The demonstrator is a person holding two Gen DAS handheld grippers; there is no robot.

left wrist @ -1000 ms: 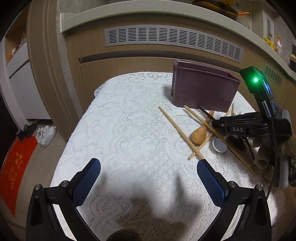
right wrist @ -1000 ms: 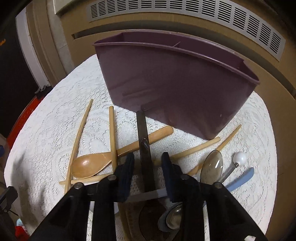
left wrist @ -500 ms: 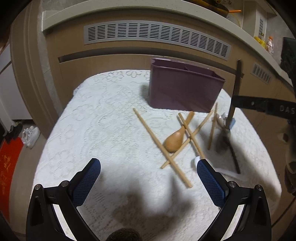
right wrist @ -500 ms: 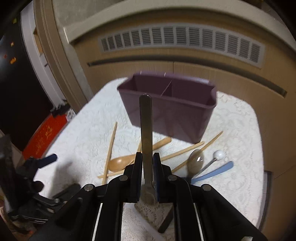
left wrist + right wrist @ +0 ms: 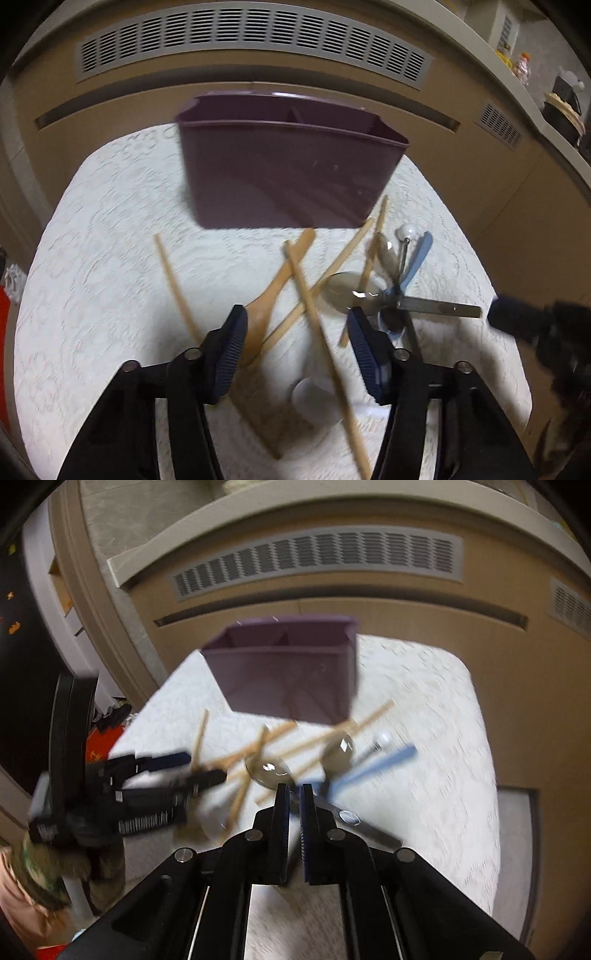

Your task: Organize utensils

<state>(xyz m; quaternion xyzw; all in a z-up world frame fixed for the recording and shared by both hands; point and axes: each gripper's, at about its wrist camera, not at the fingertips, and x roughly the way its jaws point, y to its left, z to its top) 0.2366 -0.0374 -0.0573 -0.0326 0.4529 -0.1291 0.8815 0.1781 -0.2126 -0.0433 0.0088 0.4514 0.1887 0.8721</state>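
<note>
The right gripper (image 5: 294,794), jaws pinching the metal spoon (image 5: 271,770) crosswise, hangs nearer the purple holder (image 5: 291,672) than the half-spread, just-closing left gripper (image 5: 295,332) straddling a wooden chopstick (image 5: 321,332).

No text can be read; white lettering on the left hand-held gripper (image 5: 207,766) is too blurred.

We have two wrist fisheyes, each looking steeply down along its own fingers. From the left wrist we sit close over the wooden chopsticks (image 5: 314,310), facing the purple caddy (image 5: 288,170) and the vented cabinet (image 5: 255,40) behind. From the right wrist we look from farther back. Both views share the caddy, the lace cloth (image 5: 436,716) and the utensil pile.
</note>
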